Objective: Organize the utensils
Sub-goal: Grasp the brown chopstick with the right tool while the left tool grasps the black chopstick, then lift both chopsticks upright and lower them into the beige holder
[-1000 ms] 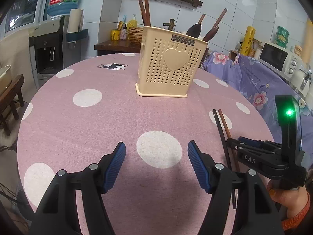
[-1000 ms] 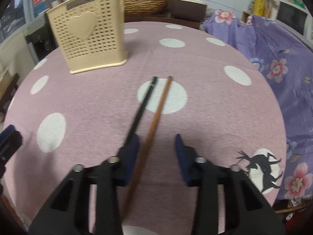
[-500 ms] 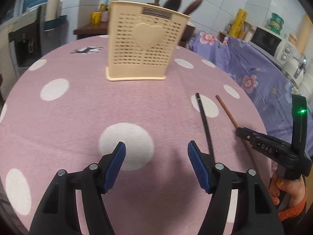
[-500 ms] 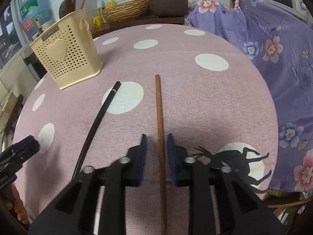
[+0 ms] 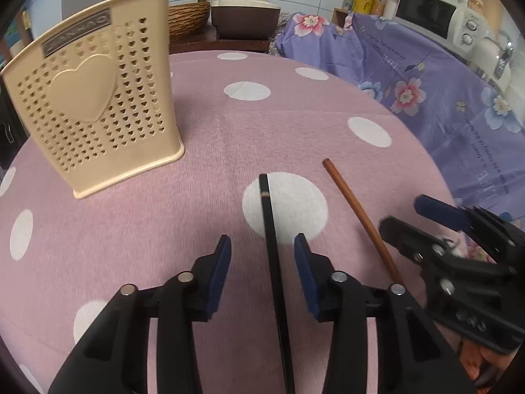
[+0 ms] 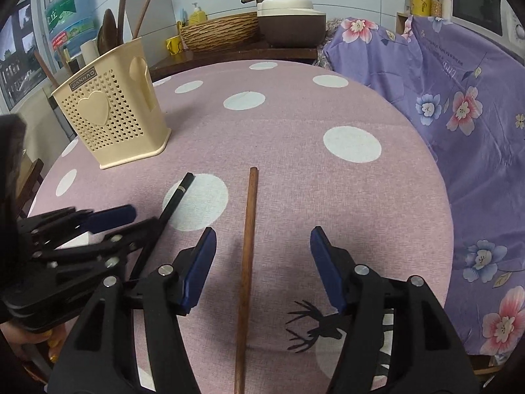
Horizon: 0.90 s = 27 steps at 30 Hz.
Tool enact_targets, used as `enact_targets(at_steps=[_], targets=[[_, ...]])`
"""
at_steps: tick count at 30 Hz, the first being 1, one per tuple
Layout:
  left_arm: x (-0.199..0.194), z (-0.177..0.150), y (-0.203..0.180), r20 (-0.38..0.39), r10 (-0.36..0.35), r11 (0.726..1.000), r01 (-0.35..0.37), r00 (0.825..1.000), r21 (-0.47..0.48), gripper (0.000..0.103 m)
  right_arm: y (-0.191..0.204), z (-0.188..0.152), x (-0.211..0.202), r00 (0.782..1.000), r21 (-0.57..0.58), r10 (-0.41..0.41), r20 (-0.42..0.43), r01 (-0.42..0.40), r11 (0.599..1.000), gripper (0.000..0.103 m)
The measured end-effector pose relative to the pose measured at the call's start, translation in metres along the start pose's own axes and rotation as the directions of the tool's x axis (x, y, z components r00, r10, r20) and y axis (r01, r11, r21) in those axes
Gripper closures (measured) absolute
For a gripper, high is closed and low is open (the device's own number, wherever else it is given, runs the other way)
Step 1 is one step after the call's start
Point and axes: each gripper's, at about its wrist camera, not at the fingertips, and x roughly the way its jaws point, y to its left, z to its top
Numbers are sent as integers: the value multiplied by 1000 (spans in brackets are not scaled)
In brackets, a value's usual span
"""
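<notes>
Since half a second ago the right gripper [image 6: 262, 267] has spread its jaws wide again, letting go of the brown chopstick it had pinched, and the left gripper [image 5: 262, 274] has slid over so that the black chopstick now runs between its fingers.

The black chopstick [image 5: 270, 246] lies flat on the table [image 5: 213, 124], its long axis running away from the left wrist camera, far tip resting on a white dot of the pink cloth. It sits between the left gripper's blue pads, nearer the right-hand one; the jaws stand partly open and I cannot tell whether either pad touches it.

The brown chopstick [image 6: 247, 239] lies flat too, long axis pointing away from the right wrist camera toward the middle of the table. It lies between the right gripper's fingers, closer to the left finger and clear of both pads. Nothing is held.

The two sticks lie near each other, tips diverging slightly, the brown one to the right of the black.

Farther back and to the left stands the cream utensil holder [image 6: 115, 121], upright, with wooden utensil handles sticking up from it. A purple floral cloth [image 6: 459, 98] hangs beyond the table's right edge.
</notes>
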Motion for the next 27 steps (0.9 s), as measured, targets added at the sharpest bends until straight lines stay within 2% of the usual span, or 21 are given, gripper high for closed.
enact_targets(at_steps=[3,8,10,16,17,18,20,25,27], targets=[[10,8,0,-3,8,1000,-8,1000,-10,73,-3,2,6,1000,2,7,-6,-7,1000,43],[19,16,-1,15,68,998,-68,998,13,93,-8,5,10,1000,9,5,-9,-5,1000,43],[19,17,5,14,50,999,-50,999,2,94,-6,6,11,1000,0,8,-9,-8,1000,43],[10,10,23,4,57,998,-57,998,-29,94,9,15,24,1000,-55,8,-29,-9,998,44],[8,9,24,5,57,998,-57,998,-33,94,12,17,28,999,-67,1,-38,-3,998,46],[7,8,27,6,58,998,-58,998,-36,94,15,18,33,999,-80,-7,-50,3,997,53],[6,7,28,8,59,998,-59,998,-38,94,19,20,42,997,-100,-24,-76,17,995,61],[8,8,23,13,86,996,-86,996,-21,94,27,23,50,995,-135,-52,-82,41,990,67],[8,8,23,14,89,996,-89,996,-18,94,30,24,52,995,-147,-54,-80,41,988,75]])
